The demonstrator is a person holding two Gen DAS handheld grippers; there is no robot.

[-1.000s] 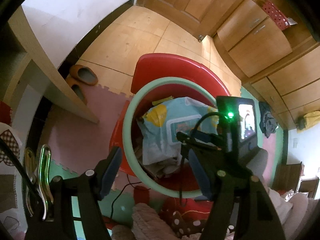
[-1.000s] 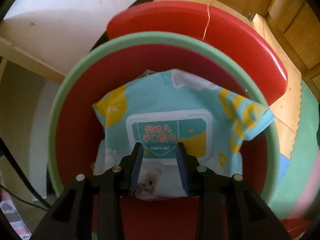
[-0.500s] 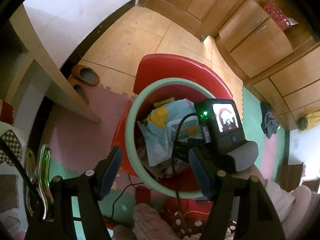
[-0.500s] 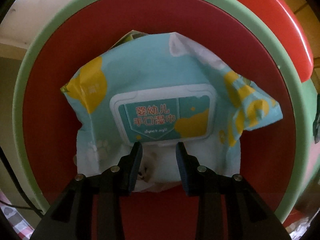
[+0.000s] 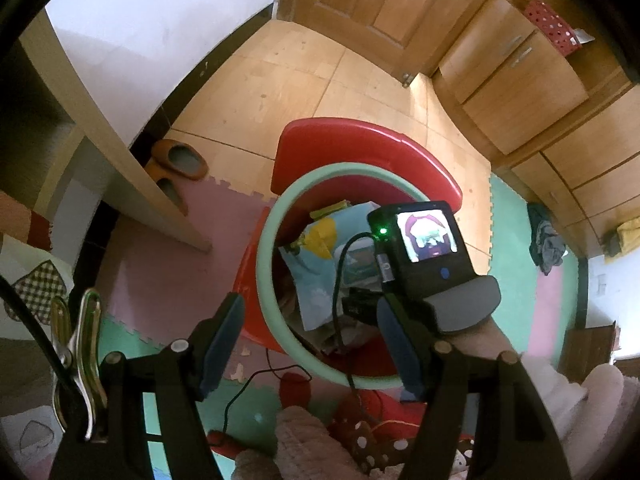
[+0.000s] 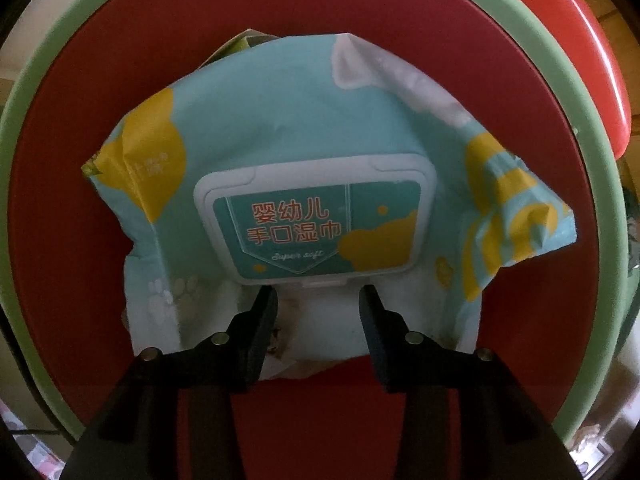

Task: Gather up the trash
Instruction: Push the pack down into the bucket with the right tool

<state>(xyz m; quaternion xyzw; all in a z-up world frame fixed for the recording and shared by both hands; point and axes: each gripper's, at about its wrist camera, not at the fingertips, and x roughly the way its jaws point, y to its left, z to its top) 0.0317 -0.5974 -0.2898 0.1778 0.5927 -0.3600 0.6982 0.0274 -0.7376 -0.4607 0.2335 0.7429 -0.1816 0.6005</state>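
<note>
Two grippers show here. From the right wrist view, the right gripper (image 6: pixel 316 300) hangs low inside the red bin (image 6: pixel 60 240), whose pale green rim (image 6: pixel 600 184) rings nearly the whole picture. Its fingers (image 6: pixel 262 320) stand moderately apart, their tips at the near white edge of the wet-wipe pack (image 6: pixel 304 152), just below its plastic flip lid (image 6: pixel 316 220); whether they touch the pack I cannot tell, and nothing is pinched between them. The blue-and-yellow pack lies crumpled across the bin's opening on other rubbish, a green scrap (image 6: pixel 240 46) peeking out behind it.

From the left wrist view, the left gripper (image 5: pixel 310 340) is wide open and empty, held above the bin (image 5: pixel 360 148). The right gripper's body with its lit screen (image 5: pixel 426 236) covers much of the pack (image 5: pixel 316 276). Around the bin lie foam floor mats (image 5: pixel 152 280), a pair of orange slippers (image 5: pixel 180 158) by a wooden shelf unit (image 5: pixel 132 168), wooden cabinets (image 5: pixel 520 92), a door (image 5: pixel 372 4) and a black cable (image 5: pixel 256 384) on the floor.
</note>
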